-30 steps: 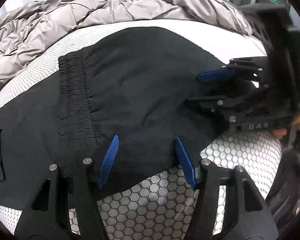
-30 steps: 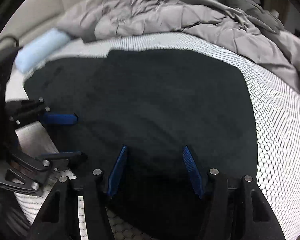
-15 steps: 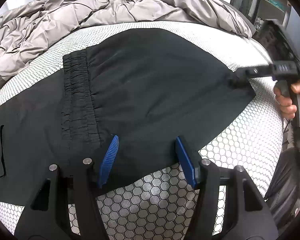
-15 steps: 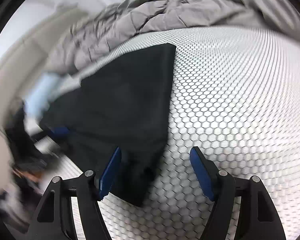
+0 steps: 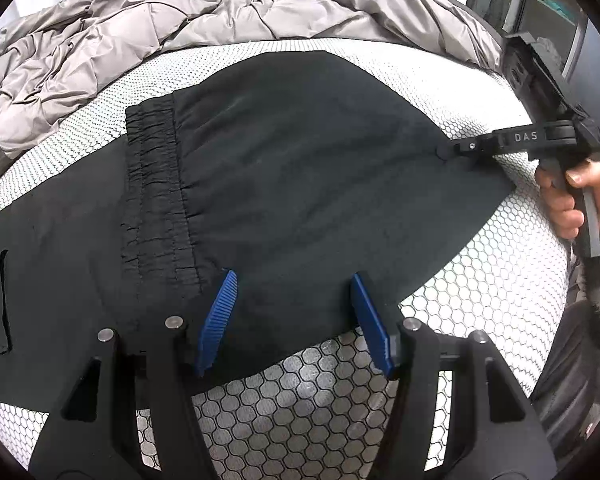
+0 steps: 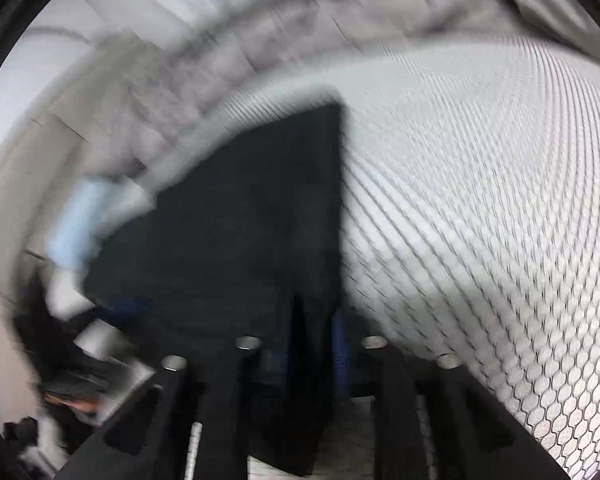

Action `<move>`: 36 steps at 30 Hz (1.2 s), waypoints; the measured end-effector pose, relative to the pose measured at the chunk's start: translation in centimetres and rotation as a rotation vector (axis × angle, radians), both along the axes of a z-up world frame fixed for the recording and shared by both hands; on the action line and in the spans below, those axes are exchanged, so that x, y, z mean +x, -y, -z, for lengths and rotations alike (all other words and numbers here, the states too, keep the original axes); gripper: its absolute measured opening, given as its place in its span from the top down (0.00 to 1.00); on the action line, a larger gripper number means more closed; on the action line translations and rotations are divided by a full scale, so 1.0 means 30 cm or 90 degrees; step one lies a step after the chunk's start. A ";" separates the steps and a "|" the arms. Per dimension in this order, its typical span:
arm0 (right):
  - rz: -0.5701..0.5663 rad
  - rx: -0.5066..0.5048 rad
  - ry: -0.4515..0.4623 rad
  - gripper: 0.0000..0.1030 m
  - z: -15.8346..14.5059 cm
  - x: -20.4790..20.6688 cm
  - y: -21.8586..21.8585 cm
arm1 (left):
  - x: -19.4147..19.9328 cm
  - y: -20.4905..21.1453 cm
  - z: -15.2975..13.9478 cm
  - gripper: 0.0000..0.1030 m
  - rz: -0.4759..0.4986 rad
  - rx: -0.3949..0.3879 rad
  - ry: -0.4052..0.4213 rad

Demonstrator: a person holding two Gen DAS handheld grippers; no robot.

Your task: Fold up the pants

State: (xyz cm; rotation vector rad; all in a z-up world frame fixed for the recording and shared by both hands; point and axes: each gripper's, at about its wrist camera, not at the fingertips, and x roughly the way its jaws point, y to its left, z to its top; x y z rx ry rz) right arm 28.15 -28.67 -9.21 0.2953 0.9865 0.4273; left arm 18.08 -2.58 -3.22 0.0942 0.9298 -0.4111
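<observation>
Left wrist view: a mattress (image 5: pixel 440 360) with a white honeycomb-patterned cover is seen, with a crumpled grey duvet (image 5: pixel 180 28) heaped along its far edge. Black pants (image 5: pixel 300 176) are spread flat across the mattress, reaching close to its near edge, with the gathered elastic waistband (image 5: pixel 156 192) lying on top of another layer of the fabric. The left gripper (image 5: pixel 292 320) is held low over the near hem, its blue pads spread apart with the cloth lying between them, not squeezed. At the right edge of the mattress the right gripper (image 5: pixel 446 151) is pressed together on the pants' edge, its handle held by a hand (image 5: pixel 568 196).

Right wrist view: the picture is blurred, but a fold of the pants (image 6: pixel 312 360) is seen pinched between the closed fingers of the right gripper (image 6: pixel 312 344), and the mattress (image 6: pixel 480 200) is seen to the right.
</observation>
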 end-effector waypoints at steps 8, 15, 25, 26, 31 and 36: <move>0.050 0.080 0.009 0.61 -0.053 -0.061 0.092 | 0.032 -0.224 -0.094 0.45 -0.129 -0.126 0.001; 0.053 0.077 -0.005 0.61 -0.024 0.017 -0.002 | 0.114 -0.277 0.011 0.45 -0.213 -0.161 -0.068; 0.047 -0.013 0.015 0.55 -0.017 0.003 -0.009 | 0.074 -0.257 0.002 0.45 -0.187 -0.071 -0.054; 0.050 -0.013 0.021 0.55 -0.022 0.006 -0.015 | 0.063 -0.251 -0.014 0.45 -0.189 -0.061 -0.040; 0.091 -0.037 0.107 0.55 -0.105 -0.039 -0.032 | 0.015 -0.166 -0.101 0.45 -0.188 -0.015 0.066; -0.012 -0.122 0.166 0.55 -0.127 -0.087 -0.207 | 0.084 0.000 -0.041 0.44 -0.092 -0.023 0.014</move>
